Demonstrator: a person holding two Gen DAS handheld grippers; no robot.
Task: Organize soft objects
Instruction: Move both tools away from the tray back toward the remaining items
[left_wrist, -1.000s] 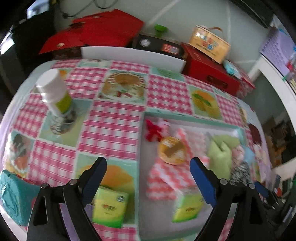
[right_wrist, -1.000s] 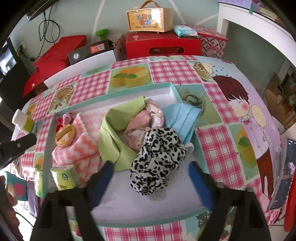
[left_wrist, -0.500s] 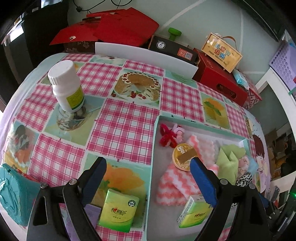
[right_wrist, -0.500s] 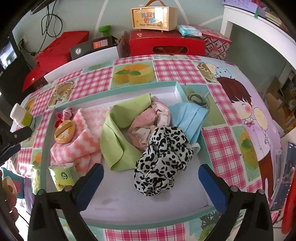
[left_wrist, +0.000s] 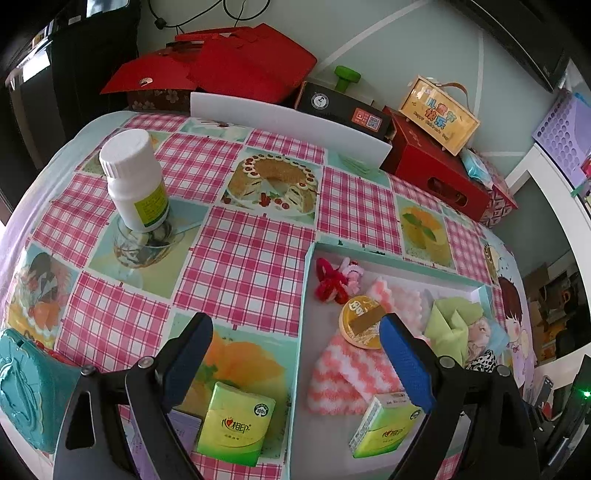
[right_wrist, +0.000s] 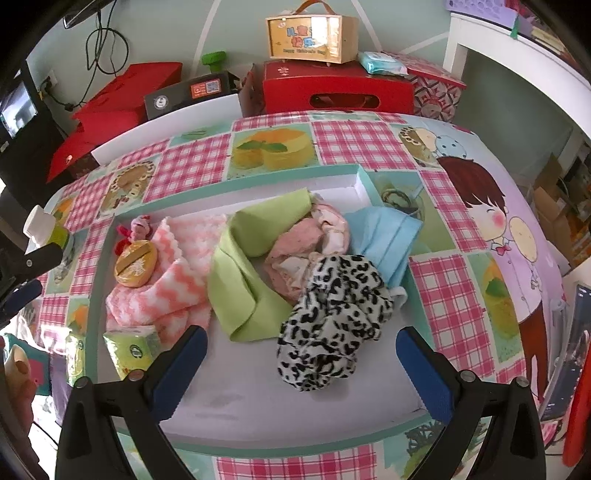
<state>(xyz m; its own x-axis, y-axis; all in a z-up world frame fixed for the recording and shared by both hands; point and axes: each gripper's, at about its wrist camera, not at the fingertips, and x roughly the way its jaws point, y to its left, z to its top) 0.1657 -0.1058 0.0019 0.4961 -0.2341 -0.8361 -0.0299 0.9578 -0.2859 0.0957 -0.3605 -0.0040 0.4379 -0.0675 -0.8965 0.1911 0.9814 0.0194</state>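
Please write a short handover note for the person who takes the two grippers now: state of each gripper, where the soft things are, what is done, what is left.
Left gripper: open, empty, above the tray's left edge.
Right gripper: jaws have just been opening, nothing between them, above the leopard cloth.
In the tray: leopard cloth, green cloth, pink cloth, striped towel, one tissue pack; blue mask lies over the right rim.
Left: a second tissue pack is outside the tray.
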